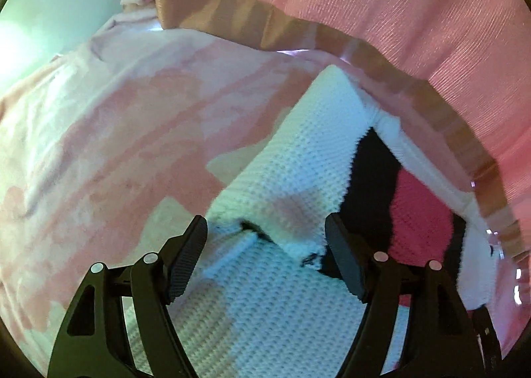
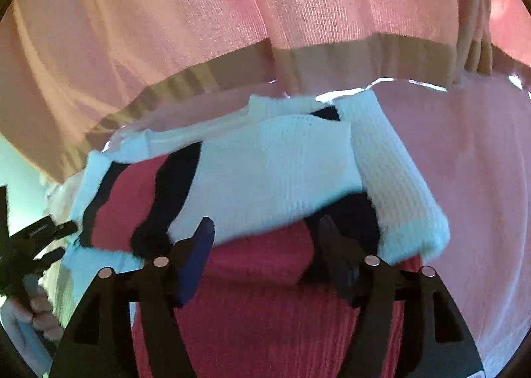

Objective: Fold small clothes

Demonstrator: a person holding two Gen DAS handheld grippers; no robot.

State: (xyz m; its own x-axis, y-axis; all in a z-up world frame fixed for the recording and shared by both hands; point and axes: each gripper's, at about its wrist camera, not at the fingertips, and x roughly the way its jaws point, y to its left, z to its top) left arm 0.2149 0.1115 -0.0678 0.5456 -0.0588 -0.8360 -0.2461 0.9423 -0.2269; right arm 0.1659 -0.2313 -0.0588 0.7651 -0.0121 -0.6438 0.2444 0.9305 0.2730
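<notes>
White, black and red knit sweater [image 1: 292,158] lay partly folded on a pink blanket [image 1: 116,119] near its curtained far edge, both left tongs [image 1: 265,238] and right tongs [image 2: 265,235] released above it, so loose folds could slip apart.

Left wrist view close above the knit sweater [image 1: 285,158], facing forward along its fingers toward the curtain [image 1: 415,12], right wrist view likewise close, both sharing sweater and curtain.
</notes>
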